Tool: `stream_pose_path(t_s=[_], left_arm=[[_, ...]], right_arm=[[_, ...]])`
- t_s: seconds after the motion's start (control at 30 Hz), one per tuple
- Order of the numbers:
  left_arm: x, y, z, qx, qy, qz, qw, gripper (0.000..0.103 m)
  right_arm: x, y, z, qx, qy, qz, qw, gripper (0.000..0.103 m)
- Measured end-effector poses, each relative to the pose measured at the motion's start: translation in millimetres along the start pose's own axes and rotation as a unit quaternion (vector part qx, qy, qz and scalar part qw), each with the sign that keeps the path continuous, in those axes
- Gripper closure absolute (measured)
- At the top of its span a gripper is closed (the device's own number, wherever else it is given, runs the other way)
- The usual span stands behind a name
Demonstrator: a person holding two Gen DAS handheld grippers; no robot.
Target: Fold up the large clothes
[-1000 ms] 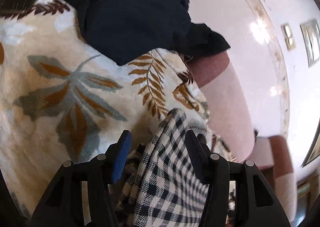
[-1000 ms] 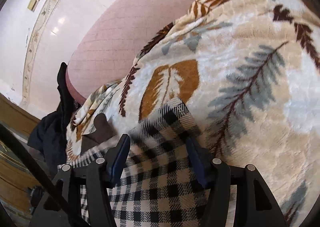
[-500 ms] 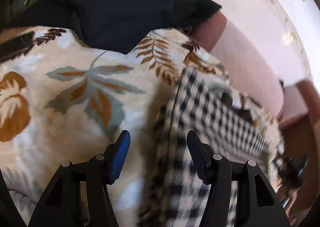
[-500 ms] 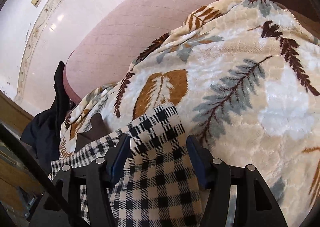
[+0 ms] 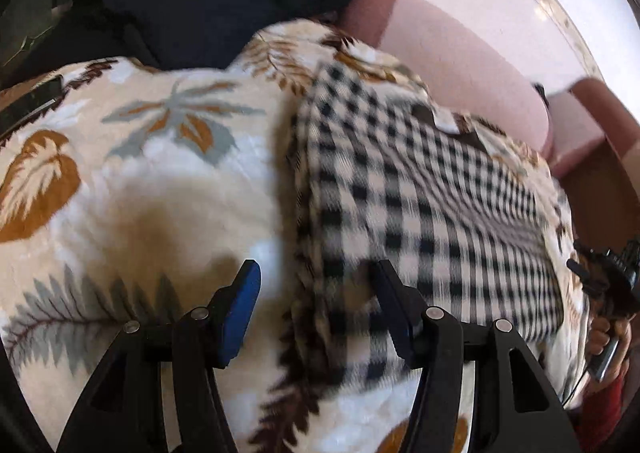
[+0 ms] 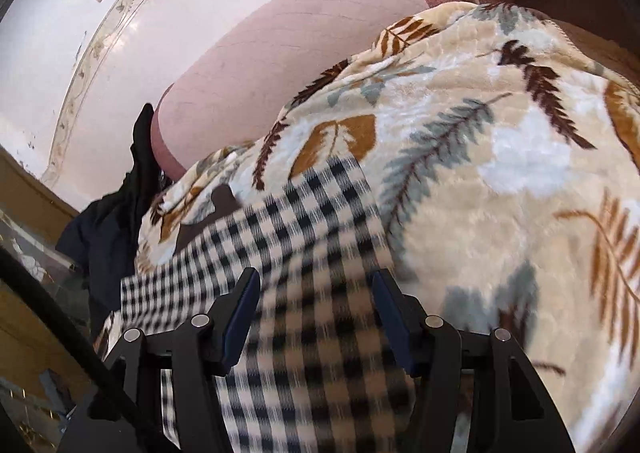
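A black-and-white checked garment (image 5: 420, 193) lies flat and folded on a cream leaf-print blanket (image 5: 140, 193). My left gripper (image 5: 316, 285) hovers open over the garment's left edge, one finger above the blanket and one above the checks, with nothing pinched. In the right wrist view the same garment (image 6: 304, 253) runs under my right gripper (image 6: 316, 293), which also stands open above the cloth, its pads clear of it. The blanket (image 6: 500, 193) fills the right side of that view. Both views are motion-blurred.
A heap of dark navy clothes (image 5: 200, 1) lies at the blanket's far end, seen again (image 6: 108, 237) at the left. A pink sofa back (image 5: 460, 65) (image 6: 280, 53) runs behind. A person's hand (image 5: 600, 337) holds the other gripper at the far right.
Both grippers have drawn back from the checked garment, showing more of it lying flat. The left gripper has rolled and slid toward the garment's left edge; cloth no longer bunches between its fingers.
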State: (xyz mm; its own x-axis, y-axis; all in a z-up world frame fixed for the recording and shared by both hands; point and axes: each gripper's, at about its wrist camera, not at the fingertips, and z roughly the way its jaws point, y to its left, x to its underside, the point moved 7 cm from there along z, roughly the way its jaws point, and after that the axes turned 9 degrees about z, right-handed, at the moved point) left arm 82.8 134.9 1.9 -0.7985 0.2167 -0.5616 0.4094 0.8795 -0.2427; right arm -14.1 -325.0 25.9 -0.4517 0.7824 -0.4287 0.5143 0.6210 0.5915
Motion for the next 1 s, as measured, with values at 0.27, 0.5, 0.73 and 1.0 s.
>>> stream_pose_path(t_s=[0.27,0.5,0.73,1.0], left_arm=[[29.3,-19.1,10.8,0.005,0.027,0.028,0.9992,0.045],[40.6,-32.6,20.2,0.002,0.044,0.052,0.9976,0.071],[26.7,-28.7,-18.1,-0.006,0.022,0.069,0.9974,0.097],[44.3,-22.8,-10.4,-0.03,0.06,0.085,0.9941,0.097]], right_arm=[[44.2,-59.2,-22.8,0.031,0.039,0.019,0.999,0.04],[82.3,-59.9,-9.8,0.025,0.084,0.001,0.996,0.043],[90.3,-36.9,-11.9,0.022,0.082,-0.043,0.996,0.093],[79.1,-51.0,-18.4,0.029,0.083,-0.025,0.996,0.094]])
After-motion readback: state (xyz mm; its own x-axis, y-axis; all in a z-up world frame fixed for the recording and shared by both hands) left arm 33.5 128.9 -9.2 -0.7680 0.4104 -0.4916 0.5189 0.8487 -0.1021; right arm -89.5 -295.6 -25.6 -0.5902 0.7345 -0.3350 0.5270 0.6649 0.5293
